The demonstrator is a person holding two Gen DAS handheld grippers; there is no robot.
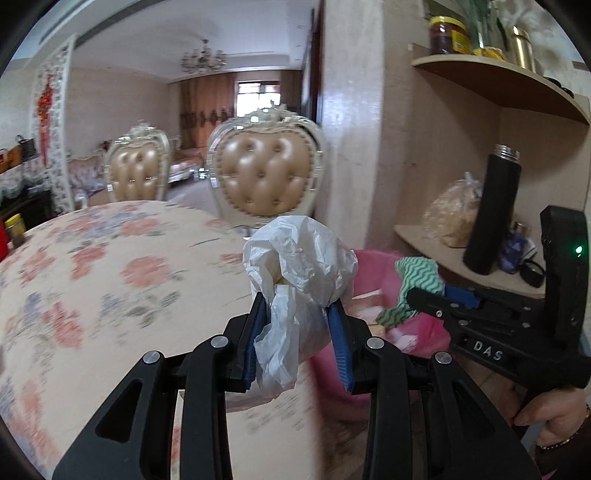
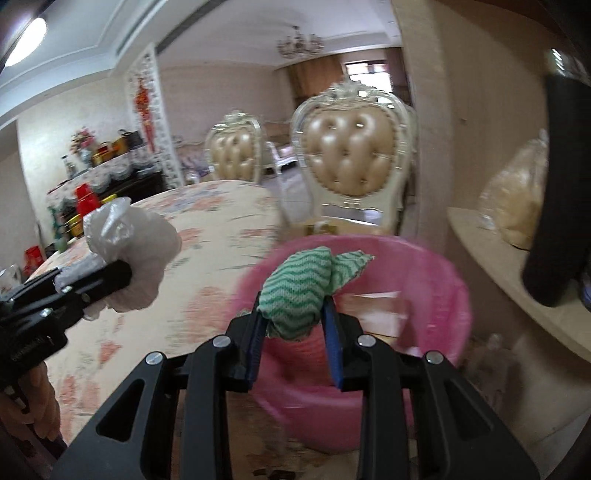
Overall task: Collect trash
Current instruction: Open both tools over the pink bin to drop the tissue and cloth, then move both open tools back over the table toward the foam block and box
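Note:
My left gripper [image 1: 298, 301] is shut on a crumpled white plastic bag [image 1: 301, 258], held over the right edge of the flowered table [image 1: 110, 280]. From the right wrist view the same bag [image 2: 133, 236] and left gripper [image 2: 122, 275] show at the left. My right gripper [image 2: 293, 312] is shut on a wadded green-and-white zigzag cloth [image 2: 303, 284], held above the pink bin [image 2: 436, 280]. In the left wrist view that cloth [image 1: 417, 275] and the right gripper [image 1: 412, 295] hang over the pink bin [image 1: 376, 269], just right of the table. Paper scraps lie inside the bin.
Two tufted tan chairs [image 1: 264, 173] [image 1: 138, 170] stand behind the table. At right, corner shelves [image 1: 417, 240] hold a black flask [image 1: 491, 206], a bag of food [image 1: 452, 210], and jars [image 1: 448, 35] higher up. A person's hand [image 1: 550, 421] grips the right tool.

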